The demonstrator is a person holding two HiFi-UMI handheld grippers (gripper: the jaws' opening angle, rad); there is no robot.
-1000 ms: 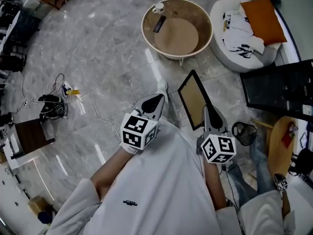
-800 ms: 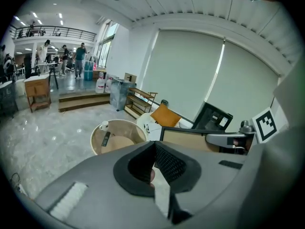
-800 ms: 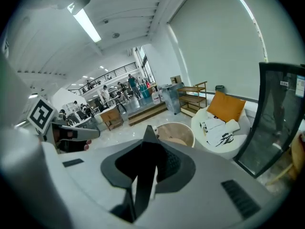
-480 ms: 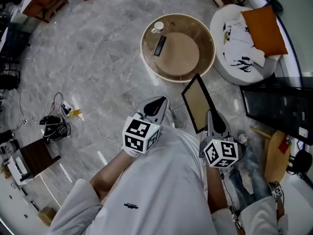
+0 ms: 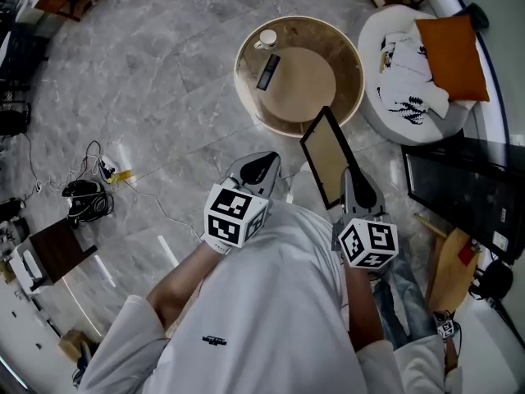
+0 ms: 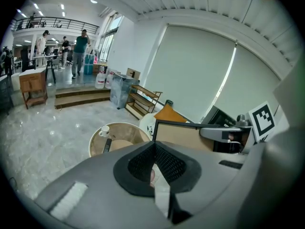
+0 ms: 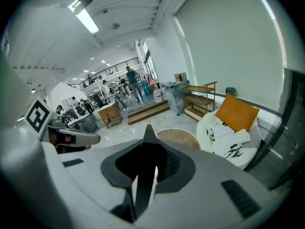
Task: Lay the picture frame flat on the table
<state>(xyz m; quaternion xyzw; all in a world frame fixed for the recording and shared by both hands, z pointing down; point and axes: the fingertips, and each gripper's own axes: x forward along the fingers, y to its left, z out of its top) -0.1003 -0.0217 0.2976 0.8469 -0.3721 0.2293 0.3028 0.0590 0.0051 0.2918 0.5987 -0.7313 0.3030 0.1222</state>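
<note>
The picture frame [image 5: 326, 156], black-edged with a tan face, stands upright on its edge in my right gripper [image 5: 351, 180], which is shut on its lower edge. In the right gripper view the frame [image 7: 145, 171] shows edge-on as a dark blade between the jaws. My left gripper [image 5: 264, 164] is to the left of the frame, shut, with nothing in it. From the left gripper view the frame [image 6: 190, 137] hangs to the right of my left gripper [image 6: 157, 175]. Ahead lies the round table [image 5: 246, 80], cream-rimmed; the frame's top overlaps its near rim in the head view.
A white mug [image 5: 267, 38] and a dark remote [image 5: 266, 71] sit on the table's left part. A white armchair with an orange cushion [image 5: 449, 48] stands to the right, a black screen [image 5: 459, 191] nearer. Cables and headphones [image 5: 82, 195] lie on the marble floor at left.
Both grippers and the held frame have come closer to the round table; the frame's top, earlier short of the rim, now overlaps it. Neither grip has changed.
</note>
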